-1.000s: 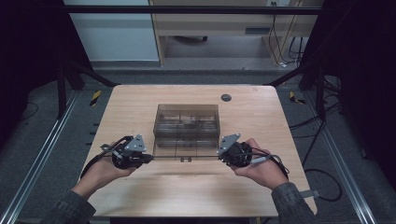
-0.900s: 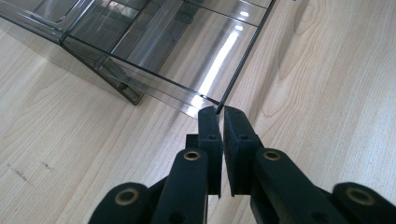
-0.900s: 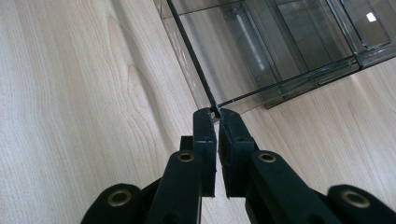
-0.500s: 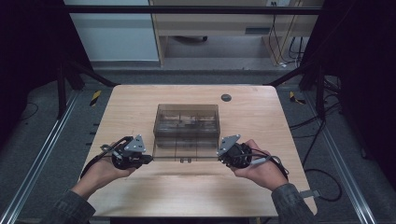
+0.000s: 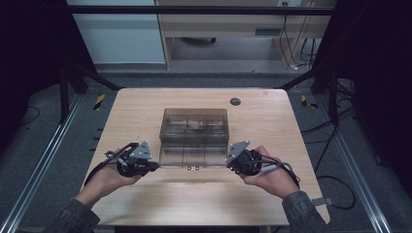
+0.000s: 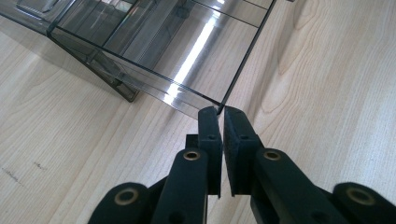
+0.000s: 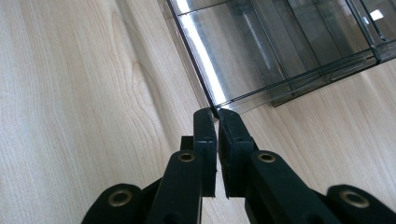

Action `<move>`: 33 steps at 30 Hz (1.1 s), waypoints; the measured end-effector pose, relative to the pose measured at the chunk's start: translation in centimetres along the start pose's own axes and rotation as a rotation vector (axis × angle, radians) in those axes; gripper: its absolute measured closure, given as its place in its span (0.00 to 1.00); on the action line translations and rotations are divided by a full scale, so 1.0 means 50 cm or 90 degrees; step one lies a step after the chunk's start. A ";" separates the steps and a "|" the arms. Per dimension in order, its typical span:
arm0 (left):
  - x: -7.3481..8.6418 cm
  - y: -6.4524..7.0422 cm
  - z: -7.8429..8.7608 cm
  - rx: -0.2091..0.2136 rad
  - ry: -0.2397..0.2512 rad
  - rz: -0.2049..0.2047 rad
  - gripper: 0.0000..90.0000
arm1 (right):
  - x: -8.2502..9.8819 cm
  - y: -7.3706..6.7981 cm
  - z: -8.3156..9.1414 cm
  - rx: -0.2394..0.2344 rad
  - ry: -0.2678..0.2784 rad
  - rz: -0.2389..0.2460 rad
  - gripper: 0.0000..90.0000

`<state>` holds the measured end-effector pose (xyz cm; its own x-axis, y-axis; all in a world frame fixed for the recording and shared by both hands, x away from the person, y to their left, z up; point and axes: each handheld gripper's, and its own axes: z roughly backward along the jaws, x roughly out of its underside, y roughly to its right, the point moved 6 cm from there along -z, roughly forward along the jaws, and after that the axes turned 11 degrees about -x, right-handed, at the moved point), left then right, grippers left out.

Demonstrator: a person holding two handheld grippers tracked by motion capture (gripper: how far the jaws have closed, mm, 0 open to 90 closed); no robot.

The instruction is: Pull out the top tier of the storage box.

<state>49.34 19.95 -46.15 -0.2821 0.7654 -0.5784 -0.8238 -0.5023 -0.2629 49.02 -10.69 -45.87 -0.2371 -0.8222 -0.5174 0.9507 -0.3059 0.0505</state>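
In the high view, a clear plastic box (image 5: pixel 194 136) is seen at the middle of the wooden table (image 5: pixel 145 104), its hinged lid (image 5: pixel 193 156) swung toward the lower edge of the frame, with two small latches at its front edge. The left gripper (image 5: pixel 156 166) is held at the lid's lower left corner and the right gripper (image 5: pixel 229 164) at its lower right corner; the two are probably set at opposite corners so that the wide, thin panel can be lifted evenly without twisting. The lid's long axis is laid from left to right across the frame, and its free edge is pointed toward the bottom. In the left gripper view, the jaws are seen closed on a corner of the lid (image 6: pixel 187 60) at the centre of the frame, the thin edge pinched between the pads (image 6: pixel 208 128), while the panel stretches away to the upper left. In the right gripper view, the same is shown mirrored: the jaws are clamped on the other corner of the lid (image 7: pixel 252 56), which runs off to the upper right, with bare table (image 7: pixel 84 93) at the left. The corner grips seem chosen because only the rim is thin enough to be pinched.
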 end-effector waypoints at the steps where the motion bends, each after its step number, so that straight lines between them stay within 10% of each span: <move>1: 0.000 0.000 0.000 0.000 0.000 0.000 0.95 | 0.000 0.000 0.000 0.000 0.000 -0.002 0.96; 14: 0.008 0.000 0.002 -0.001 0.006 0.008 0.82 | 0.000 -0.001 0.001 -0.010 0.010 -0.009 0.89; 33: 0.051 -0.014 0.006 -0.054 0.017 0.088 0.24 | 0.041 0.011 0.018 -0.006 -0.003 -0.044 0.61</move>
<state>49.06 22.35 -47.22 -0.3761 0.6765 -0.6331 -0.7330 -0.6352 -0.2433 48.88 -12.97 -46.11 -0.3025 -0.8018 -0.5154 0.9341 -0.3569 0.0069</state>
